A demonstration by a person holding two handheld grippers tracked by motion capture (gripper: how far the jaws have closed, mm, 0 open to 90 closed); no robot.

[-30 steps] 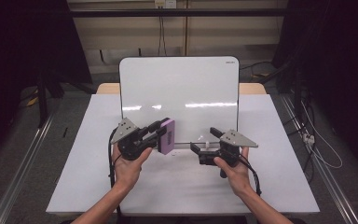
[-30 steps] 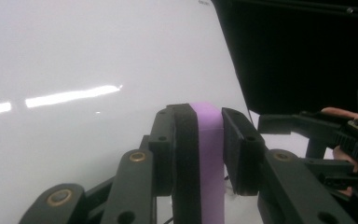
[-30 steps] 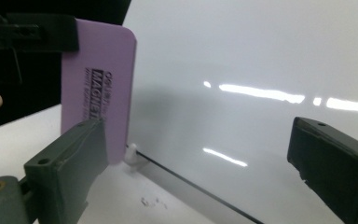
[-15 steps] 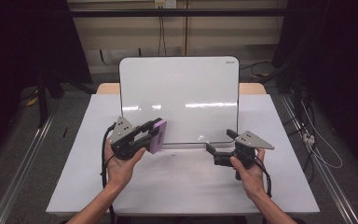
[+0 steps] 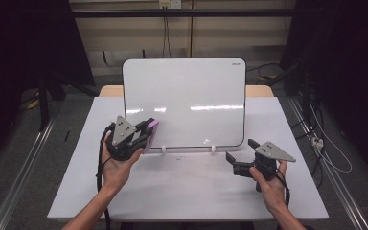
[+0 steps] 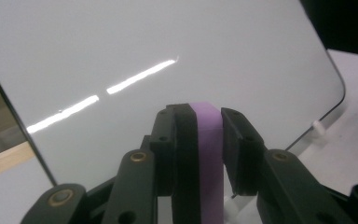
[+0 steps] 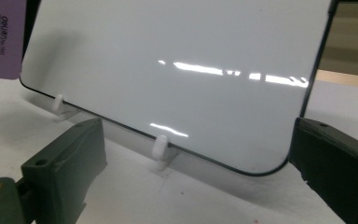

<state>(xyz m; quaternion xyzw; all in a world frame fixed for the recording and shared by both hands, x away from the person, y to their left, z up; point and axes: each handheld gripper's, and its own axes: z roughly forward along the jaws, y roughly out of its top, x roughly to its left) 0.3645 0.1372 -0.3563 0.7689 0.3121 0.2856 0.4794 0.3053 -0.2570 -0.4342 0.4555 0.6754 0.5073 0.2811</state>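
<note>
A white whiteboard (image 5: 184, 100) stands upright in small white clips (image 5: 212, 149) at the table's middle. My left gripper (image 5: 145, 137) is at the board's lower left corner, shut on a purple eraser (image 5: 153, 133). In the left gripper view the purple eraser (image 6: 206, 149) is pinched upright between the black jaws of the left gripper (image 6: 200, 117), close in front of the whiteboard (image 6: 168, 46). My right gripper (image 5: 242, 154) is open and holds nothing, low over the table near the board's lower right corner. In the right gripper view the right gripper (image 7: 200, 154) has its jaws wide apart, facing the whiteboard (image 7: 168, 70).
The white table (image 5: 182, 187) stretches in front of the board. A wooden strip (image 5: 258, 90) runs behind it. Cables (image 5: 326, 153) trail over the floor at the right, and a metal rail (image 5: 24, 167) lies at the left. White clips (image 7: 160, 145) hold the board's bottom edge.
The right gripper has drawn back to the right and toward the person, away from the board. The left gripper with the eraser has shifted slightly left.
</note>
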